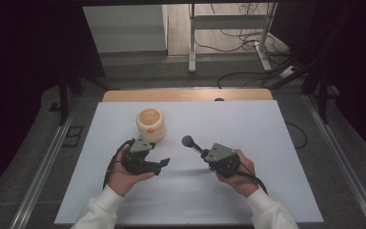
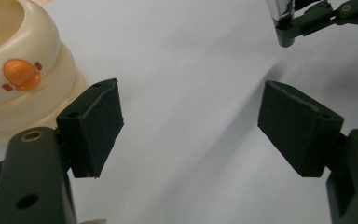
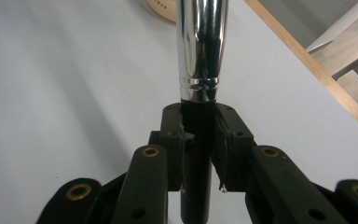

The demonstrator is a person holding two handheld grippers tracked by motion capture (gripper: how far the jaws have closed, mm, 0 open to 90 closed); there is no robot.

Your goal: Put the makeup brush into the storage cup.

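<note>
Sleeved forearms came in at the near edge of the table (image 1: 276, 143), each hand carrying a gripper. On the left, the left gripper (image 1: 161, 165) stood released, its jaws wide apart with only bare white tabletop between them in the left gripper view, pointing right toward the middle of the table. Just beyond it, a little to the far left, sat the cup (image 1: 150, 124), a cream ribbed pot with an orange duck bill on its wall, upright and with its mouth up; in the left gripper view the cup (image 2: 16, 79) lay close beside the left jaw but apart from it. On the right, the right gripper (image 1: 204, 154) was clenched on the black lower part of a tool (image 3: 200, 60), whose chrome shaft ran up and away from the jaws; from above, its dark round head (image 1: 188, 140) hung over the table between the two grippers, aimed toward the cup. The step in hand looked like bringing the tool to the cup while the free gripper steadied the pot. To do that well, the open jaws would probably need to swing to the cup and close gently across its wall before the tool arrived, since a light pot could slide or tip. The tool should be lowered straight into the mouth, with the grip kept firm so the smooth shaft did not twist.
</note>
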